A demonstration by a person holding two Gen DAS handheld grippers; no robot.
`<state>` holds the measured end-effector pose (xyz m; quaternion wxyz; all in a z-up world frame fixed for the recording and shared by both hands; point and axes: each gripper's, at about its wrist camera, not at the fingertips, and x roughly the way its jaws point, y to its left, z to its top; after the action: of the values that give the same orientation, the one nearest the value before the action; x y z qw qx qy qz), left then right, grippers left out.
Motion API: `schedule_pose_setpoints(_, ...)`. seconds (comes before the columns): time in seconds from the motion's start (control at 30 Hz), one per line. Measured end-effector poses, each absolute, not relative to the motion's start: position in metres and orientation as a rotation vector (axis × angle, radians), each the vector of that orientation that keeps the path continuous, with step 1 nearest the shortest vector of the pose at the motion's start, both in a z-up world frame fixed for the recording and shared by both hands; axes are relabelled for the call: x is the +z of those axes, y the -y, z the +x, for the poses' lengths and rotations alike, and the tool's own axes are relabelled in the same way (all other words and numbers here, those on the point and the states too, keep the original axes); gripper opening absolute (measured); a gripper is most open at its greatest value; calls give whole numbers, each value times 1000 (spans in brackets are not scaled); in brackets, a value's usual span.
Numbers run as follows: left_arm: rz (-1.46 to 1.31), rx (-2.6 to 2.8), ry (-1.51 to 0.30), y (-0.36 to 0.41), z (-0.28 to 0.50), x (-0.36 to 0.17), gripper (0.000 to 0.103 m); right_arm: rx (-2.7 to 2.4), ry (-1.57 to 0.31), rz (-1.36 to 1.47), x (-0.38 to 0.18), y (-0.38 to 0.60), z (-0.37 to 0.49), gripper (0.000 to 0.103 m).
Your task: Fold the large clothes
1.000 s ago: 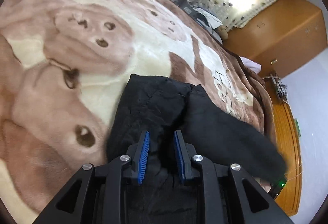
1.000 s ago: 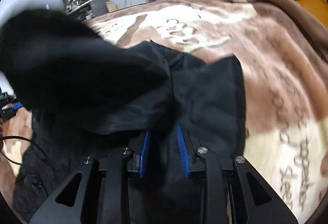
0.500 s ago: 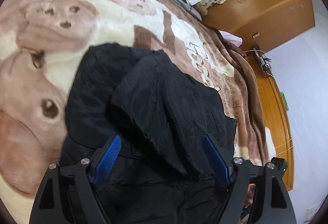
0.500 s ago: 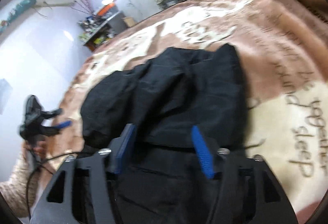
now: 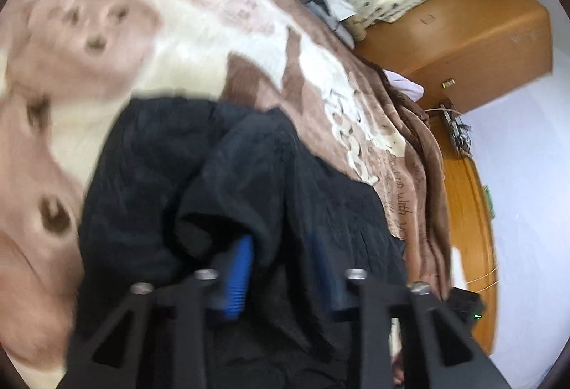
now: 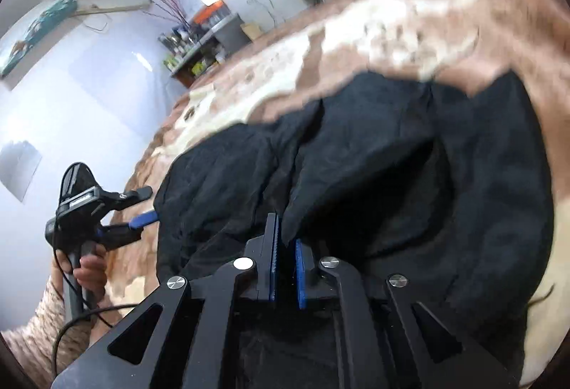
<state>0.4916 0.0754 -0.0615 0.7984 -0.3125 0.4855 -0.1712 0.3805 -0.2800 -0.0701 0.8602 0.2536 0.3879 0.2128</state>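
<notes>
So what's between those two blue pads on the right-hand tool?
In the right wrist view, a fold of the black garment sits pinched between the blue pads of the right gripper; nothing else shows in that narrow gap.

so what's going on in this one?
A person is folding a black jacket on a bed covered with a brown bear-print blanket. The right gripper has its jaws pinched shut on a fold of the jacket. The left gripper sits over the fabric with jaws apart, cloth draped between them.
</notes>
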Motion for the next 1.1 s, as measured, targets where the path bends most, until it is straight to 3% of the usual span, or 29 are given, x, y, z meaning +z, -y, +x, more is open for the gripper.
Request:
schedule_pose_setpoints(0.2,-598,-337,-1015,-83,492,-60,10,454,-764,412,-58,269,350,6)
schedule_pose_setpoints(0.4,-550,-226,-1117,-99,473,-109,9,421,-923,344,-104,265,350,6)
schedule_pose_setpoints(0.53,-453,-187,-1142,-92,471,-113,10,380,-964,326,-116,264,353,7)
schedule_pose_setpoints(0.63,-375,-195,-1123,-82,469,-95,10,301,-943,203,-95,259,346,29)
schedule_pose_setpoints(0.67,-364,-199,-1105,-82,468,-87,12,286,-927,163,-87,259,344,38)
schedule_pose_setpoints(0.73,-312,-190,-1064,-80,464,-67,26,275,-889,73,-66,259,335,41)
schedule_pose_setpoints(0.8,-280,-199,-1026,-78,459,-50,55,267,-852,-15,-38,267,321,41)
schedule_pose_setpoints(1.1,-192,-297,-982,-44,452,-2,61,-91,-703,-377,122,378,220,45)
